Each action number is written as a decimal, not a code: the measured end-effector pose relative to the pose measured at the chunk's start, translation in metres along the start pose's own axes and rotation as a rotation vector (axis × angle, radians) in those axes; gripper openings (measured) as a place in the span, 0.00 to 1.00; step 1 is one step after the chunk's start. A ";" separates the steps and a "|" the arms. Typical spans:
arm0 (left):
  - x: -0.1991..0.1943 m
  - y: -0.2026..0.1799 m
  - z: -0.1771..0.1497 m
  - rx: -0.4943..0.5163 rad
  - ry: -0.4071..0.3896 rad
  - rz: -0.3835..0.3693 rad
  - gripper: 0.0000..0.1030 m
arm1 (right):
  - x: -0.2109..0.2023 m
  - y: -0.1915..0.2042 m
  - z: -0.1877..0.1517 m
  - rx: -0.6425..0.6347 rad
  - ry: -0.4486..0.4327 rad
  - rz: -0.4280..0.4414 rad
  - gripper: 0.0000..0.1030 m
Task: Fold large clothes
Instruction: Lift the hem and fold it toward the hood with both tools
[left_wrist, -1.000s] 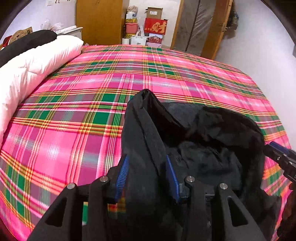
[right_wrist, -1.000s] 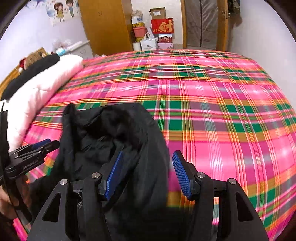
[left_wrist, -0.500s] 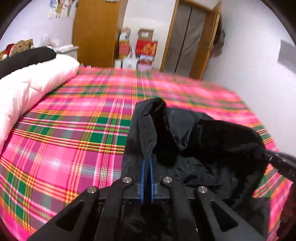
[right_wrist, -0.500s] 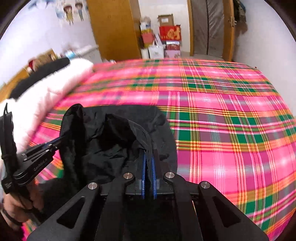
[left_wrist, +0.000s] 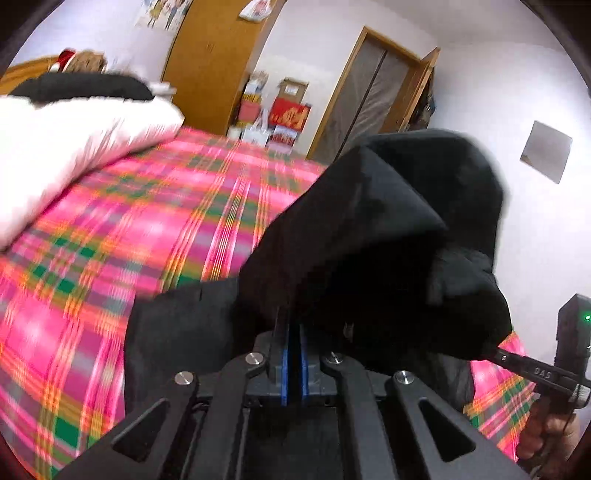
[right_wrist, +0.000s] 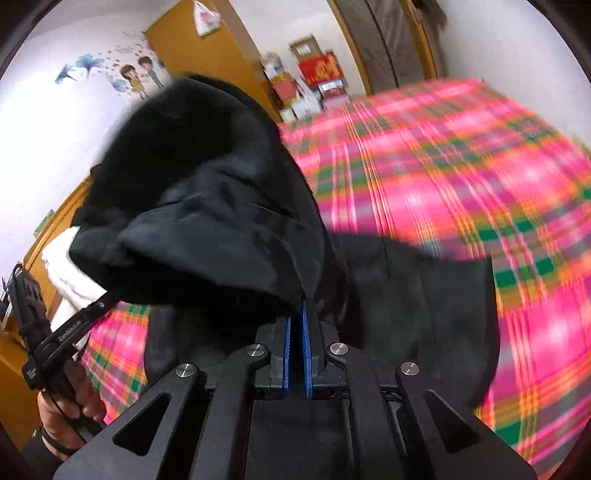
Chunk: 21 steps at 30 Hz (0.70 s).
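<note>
Pillow (left_wrist: 74, 147): white, at the far left of the left wrist view, lying on the bed's edge, with a black roll behind it.
Bed cover (left_wrist: 110, 258): pink, green and orange check, spread flat; blurred in both views.
Wardrobe (left_wrist: 214, 62): brown wood, against the back wall, left of a stack of boxes (left_wrist: 288, 110) and a door (left_wrist: 362, 96).
Left gripper (left_wrist: 291, 332): jaws closed, blue pads clamped together on a fold of the black garment.
Black garment (left_wrist: 369, 229): a large dark piece, perhaps a coat, though the cloth is too dark and bunched to be sure. Its gripped upper edge is raised off the bed and bulges between the two grippers; the lower part hangs down and lies on the bed cover.
Right gripper (right_wrist: 297, 325): jaws closed, blue pads pinched on another fold of the same garment (right_wrist: 221, 221). In the left wrist view its tip (left_wrist: 517, 363) pokes into the cloth at the right edge.
Left hand (right_wrist: 70, 406): seen at the lower left of the right wrist view, wrapped round its gripper's handle.
Right hand (left_wrist: 546, 432): partly visible at the lower right of the left wrist view, holding its handle.
Wall stickers (right_wrist: 133, 77): cartoon figures on the white wall, upper left of the right wrist view.
</note>
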<state>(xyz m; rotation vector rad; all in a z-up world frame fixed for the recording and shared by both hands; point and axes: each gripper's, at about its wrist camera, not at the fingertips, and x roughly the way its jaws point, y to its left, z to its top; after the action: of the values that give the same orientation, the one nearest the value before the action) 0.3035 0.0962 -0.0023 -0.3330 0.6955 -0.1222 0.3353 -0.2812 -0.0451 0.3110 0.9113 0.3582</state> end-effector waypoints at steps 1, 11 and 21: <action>0.000 0.003 -0.011 -0.006 0.022 0.008 0.05 | 0.004 -0.006 -0.005 0.010 0.017 -0.004 0.05; -0.036 0.031 -0.084 -0.021 0.184 0.086 0.08 | -0.007 -0.038 -0.060 0.080 0.111 -0.025 0.21; -0.061 0.010 -0.038 0.042 0.047 0.066 0.26 | -0.018 0.016 0.004 -0.047 -0.022 0.046 0.43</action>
<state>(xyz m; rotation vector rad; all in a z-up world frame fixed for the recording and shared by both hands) 0.2328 0.1096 0.0041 -0.2675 0.7487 -0.0822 0.3262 -0.2748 -0.0237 0.2921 0.8740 0.4171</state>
